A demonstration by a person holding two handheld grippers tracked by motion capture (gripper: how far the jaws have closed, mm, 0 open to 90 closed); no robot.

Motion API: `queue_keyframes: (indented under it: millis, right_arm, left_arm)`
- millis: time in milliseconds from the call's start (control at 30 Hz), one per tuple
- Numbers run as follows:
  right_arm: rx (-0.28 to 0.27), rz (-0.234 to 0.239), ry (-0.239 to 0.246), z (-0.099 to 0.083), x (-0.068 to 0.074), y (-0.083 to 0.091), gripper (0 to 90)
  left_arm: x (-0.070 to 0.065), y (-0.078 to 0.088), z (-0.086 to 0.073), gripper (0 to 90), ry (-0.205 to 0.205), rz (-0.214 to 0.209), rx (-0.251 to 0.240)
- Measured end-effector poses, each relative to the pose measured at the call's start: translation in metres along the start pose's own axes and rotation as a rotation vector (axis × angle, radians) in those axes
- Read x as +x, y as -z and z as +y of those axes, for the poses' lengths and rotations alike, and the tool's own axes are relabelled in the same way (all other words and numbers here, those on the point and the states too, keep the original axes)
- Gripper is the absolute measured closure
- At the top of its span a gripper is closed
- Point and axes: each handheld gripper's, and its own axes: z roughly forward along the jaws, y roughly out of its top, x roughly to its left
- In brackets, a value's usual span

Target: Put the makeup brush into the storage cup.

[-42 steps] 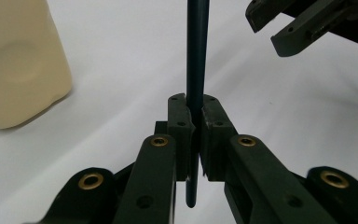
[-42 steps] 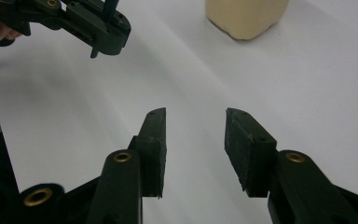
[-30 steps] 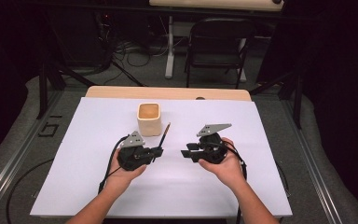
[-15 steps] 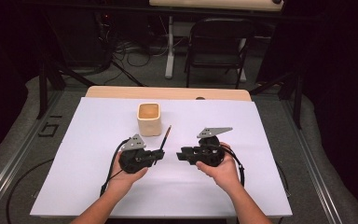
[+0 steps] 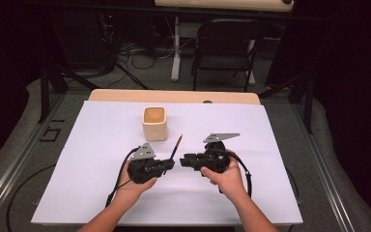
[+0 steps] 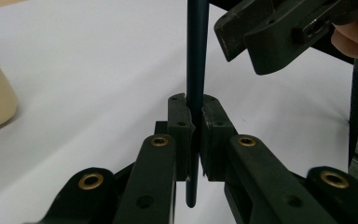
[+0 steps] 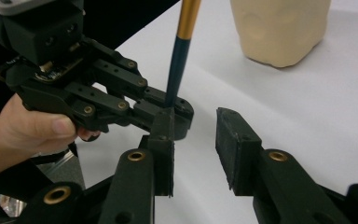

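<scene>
While your left gripper (image 5: 166, 166) clamps the brush (image 5: 176, 147) near its lower end, the brush stands tilted above the tabletop (image 5: 87, 145), tip toward the cup (image 5: 153, 123). Your right gripper (image 5: 186, 161) faces it, jaws part open, just closing, nothing between them.

White-covered surface (image 5: 101, 193) with a wooden far edge, standing on grey carpet (image 5: 24, 159). Beyond it, a dark folding chair (image 5: 227, 48) and loose cables (image 5: 135, 58); the surroundings lie in darkness.
</scene>
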Motion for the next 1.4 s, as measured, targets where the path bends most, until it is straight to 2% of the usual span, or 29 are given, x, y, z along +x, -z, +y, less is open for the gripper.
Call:
queue_keyframes:
  millis: [267,733,1400]
  right_arm:
    - [-0.012,0.028,-0.029,-0.001,0.0,-0.003,71.7]
    - [-0.024,0.071,-0.077,-0.003,-0.001,-0.006,75.9]
    - [-0.018,0.096,-0.085,-0.003,-0.002,-0.006,82.7]
  left_arm:
    - [-0.008,-0.008,-0.003,84.7,-0.01,-0.018,0.012]
    - [-0.012,-0.009,-0.003,84.7,-0.023,-0.032,0.013]
    - [-0.013,-0.01,-0.003,84.7,-0.034,-0.04,0.012]
